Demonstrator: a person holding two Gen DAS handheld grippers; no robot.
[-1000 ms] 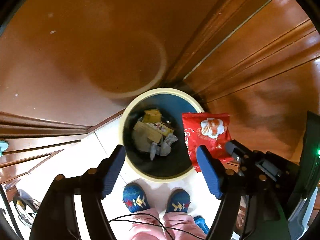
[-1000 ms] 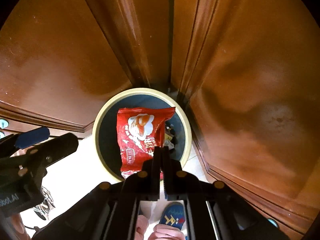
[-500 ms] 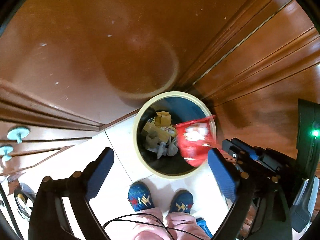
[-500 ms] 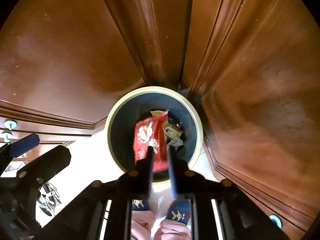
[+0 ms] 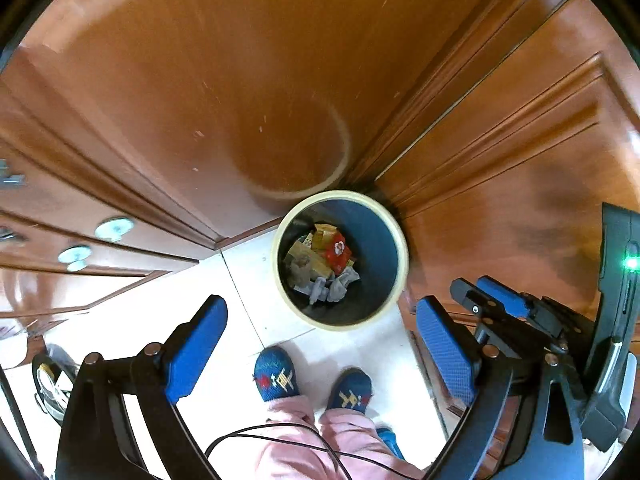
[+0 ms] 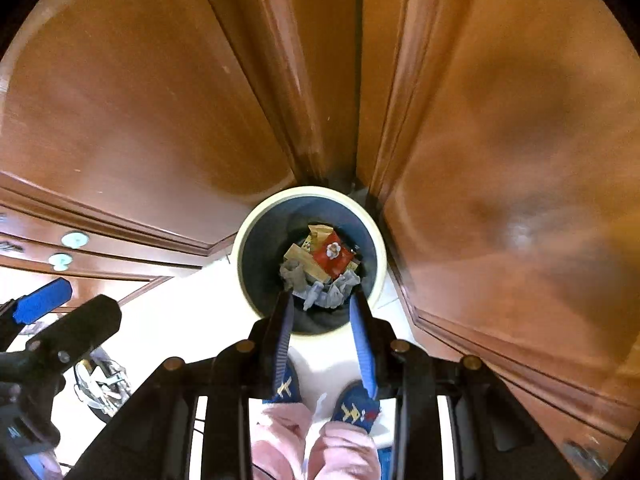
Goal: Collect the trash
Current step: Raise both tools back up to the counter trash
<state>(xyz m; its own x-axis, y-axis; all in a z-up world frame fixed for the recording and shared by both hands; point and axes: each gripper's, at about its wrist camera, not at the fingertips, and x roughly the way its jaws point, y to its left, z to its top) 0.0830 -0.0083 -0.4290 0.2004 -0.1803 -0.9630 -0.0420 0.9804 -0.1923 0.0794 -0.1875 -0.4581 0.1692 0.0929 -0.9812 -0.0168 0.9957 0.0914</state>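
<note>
- Now in the bin: a red snack wrapper lies on crumpled paper and cardboard inside the round wastebasket, which stands on the tiled floor in a corner of wooden cabinet doors.
- Right gripper, above the wastebasket: jaws opening, nothing between them.
- Left gripper: jaws wide apart, empty, above the person's patterned slippers.
- Judged: the drop looks done; the next move calls for finding another scrap, with none visible on the floor here.
</note>
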